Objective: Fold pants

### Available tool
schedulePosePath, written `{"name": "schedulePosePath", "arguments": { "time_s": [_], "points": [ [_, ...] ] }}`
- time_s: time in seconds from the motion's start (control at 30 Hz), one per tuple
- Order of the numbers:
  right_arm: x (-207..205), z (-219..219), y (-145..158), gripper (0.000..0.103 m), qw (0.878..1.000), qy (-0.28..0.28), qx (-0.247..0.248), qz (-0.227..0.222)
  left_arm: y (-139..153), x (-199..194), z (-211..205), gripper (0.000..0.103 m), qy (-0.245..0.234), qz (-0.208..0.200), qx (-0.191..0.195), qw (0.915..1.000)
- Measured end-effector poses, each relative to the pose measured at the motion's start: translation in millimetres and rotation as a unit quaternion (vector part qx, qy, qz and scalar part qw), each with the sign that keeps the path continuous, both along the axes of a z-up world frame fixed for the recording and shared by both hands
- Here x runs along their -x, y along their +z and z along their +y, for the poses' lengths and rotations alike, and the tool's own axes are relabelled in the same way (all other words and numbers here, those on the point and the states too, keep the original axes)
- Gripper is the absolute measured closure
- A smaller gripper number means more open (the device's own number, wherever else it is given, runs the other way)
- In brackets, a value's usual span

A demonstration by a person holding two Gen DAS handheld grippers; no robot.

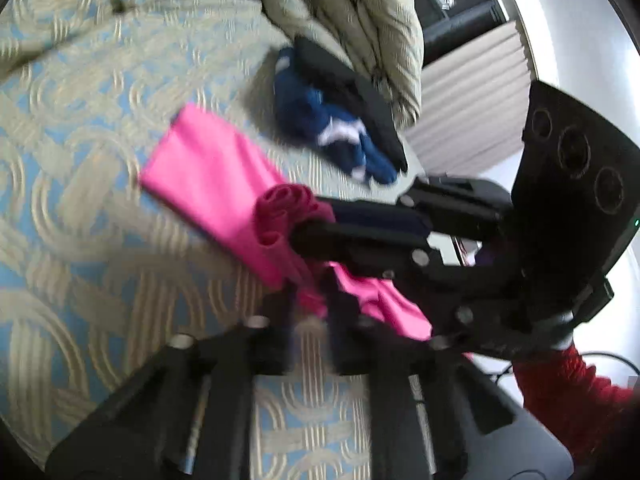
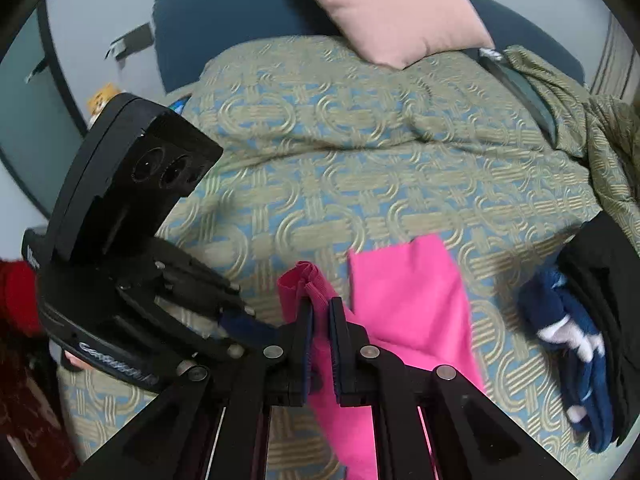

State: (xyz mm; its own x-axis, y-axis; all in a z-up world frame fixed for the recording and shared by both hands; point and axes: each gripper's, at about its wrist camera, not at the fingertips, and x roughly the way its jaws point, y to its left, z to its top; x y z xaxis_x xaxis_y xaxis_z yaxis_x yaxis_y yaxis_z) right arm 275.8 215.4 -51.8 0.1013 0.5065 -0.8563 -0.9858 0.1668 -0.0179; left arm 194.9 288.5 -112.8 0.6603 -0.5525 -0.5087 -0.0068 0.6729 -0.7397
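Bright pink pants (image 1: 208, 172) hang over a bed with a patterned blue and beige cover (image 1: 80, 128). In the left wrist view my left gripper (image 1: 310, 304) is shut on the pink fabric, and the right gripper (image 1: 316, 220) comes in from the right, shut on a bunched pink fold. In the right wrist view my right gripper (image 2: 320, 312) is shut on the pink pants (image 2: 408, 300), with the bunched edge sticking up between its fingers. The left gripper's black body sits at the left, its fingertips touching the same bunch.
A blue and white garment (image 1: 332, 132) and a black one (image 1: 352, 84) lie on the bed (image 2: 360, 160) beside a quilted beige jacket (image 1: 360, 12). A pink pillow (image 2: 392, 4) rests against a dark headboard (image 2: 192, 20). A red sleeve (image 1: 560, 384) shows behind the right gripper.
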Motion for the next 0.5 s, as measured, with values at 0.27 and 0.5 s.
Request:
{"name": "schedulePosePath", "arguments": {
  "time_s": [0.27,0.5],
  "points": [
    [-70.4,27.9,19.7,0.091,0.996,-0.072,-0.037,0.037,17.7,-43.4,32.9,0.097,0.046,-0.009,-0.042,0.998],
    [-120.6,26.6,-6.0,0.076,0.981,-0.184,-0.008,0.061,-22.8,-41.6,46.7,0.097,0.065,0.066,-0.079,0.9926]
  ]
}}
